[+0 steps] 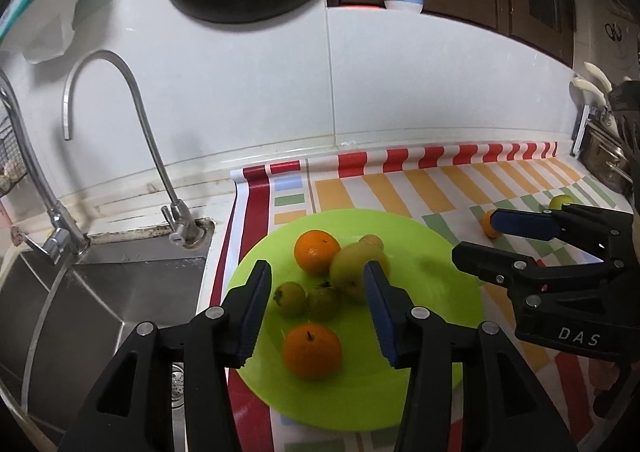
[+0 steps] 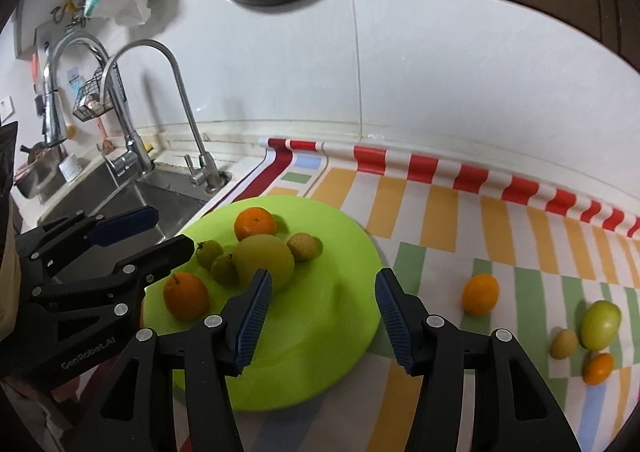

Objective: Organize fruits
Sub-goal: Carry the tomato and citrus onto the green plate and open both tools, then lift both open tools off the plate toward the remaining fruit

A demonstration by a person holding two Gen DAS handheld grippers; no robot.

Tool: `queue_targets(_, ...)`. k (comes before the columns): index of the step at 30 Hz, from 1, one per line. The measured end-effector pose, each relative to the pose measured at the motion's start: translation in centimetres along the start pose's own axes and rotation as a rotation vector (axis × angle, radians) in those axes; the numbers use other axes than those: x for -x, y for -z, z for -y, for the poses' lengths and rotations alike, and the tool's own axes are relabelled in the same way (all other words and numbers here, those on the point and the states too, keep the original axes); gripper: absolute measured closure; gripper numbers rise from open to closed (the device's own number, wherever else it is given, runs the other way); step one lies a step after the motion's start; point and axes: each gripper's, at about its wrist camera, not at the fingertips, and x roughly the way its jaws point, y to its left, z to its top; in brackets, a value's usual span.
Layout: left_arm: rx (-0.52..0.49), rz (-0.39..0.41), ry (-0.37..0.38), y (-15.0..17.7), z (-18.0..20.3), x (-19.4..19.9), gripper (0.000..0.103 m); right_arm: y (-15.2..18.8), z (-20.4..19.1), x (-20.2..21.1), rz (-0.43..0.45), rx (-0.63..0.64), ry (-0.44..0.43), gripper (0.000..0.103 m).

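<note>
Hovering over the glossy round green plate [image 2: 340, 316], both grippers' ribbed blue fingers [image 1: 256, 316] stand apart, empty.

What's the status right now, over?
Left gripper open, empty, over green plate. Right gripper open, empty. Six fruits on plate; four left on the cloth, nearest an orange. Path clear.

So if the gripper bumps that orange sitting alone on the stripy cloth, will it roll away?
Probably. The orange looks round and smooth, and it sits free on the flat cloth with nothing touching it, so a nudge could send it rolling. Its rind looks firm, so a gentle squeeze likely won't hurt it.
</note>
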Motion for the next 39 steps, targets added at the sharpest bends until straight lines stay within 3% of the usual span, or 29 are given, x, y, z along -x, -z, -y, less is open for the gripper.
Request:
queue_targets(11, 0.025, 0.071, -0.013, -0.3, 1.7, 5.1, 0.044, 1.1, 0.2, 6.6, 0.103, -0.005, 0.057, 0.037)
queue_targets(17, 0.01, 0.117, -0.008, -0.4, 3.3, 7.3, 0.031, 2.0, 0.9, 9.6, 0.14, -0.025, 0.082, 0.037)
queue_targets(20, -0.006, 0.141, -0.004, -0.5, 4.4, 8.4, 0.028, 2.6, 1.4, 11.0, 0.161, -0.038, 0.104, 0.031)
queue_targets(31, -0.012, 0.185, 0.044, -0.8, 8.0, 10.2, 0.017, 4.2, 4.3, 15.2, 0.205, -0.083, 0.203, 0.026)
queue_targets(39, -0.043, 0.218, 0.087, -1.3, 11.3, 10.4, 0.016, 5.1, 7.1, 17.6, 0.231, -0.114, 0.273, 0.026)
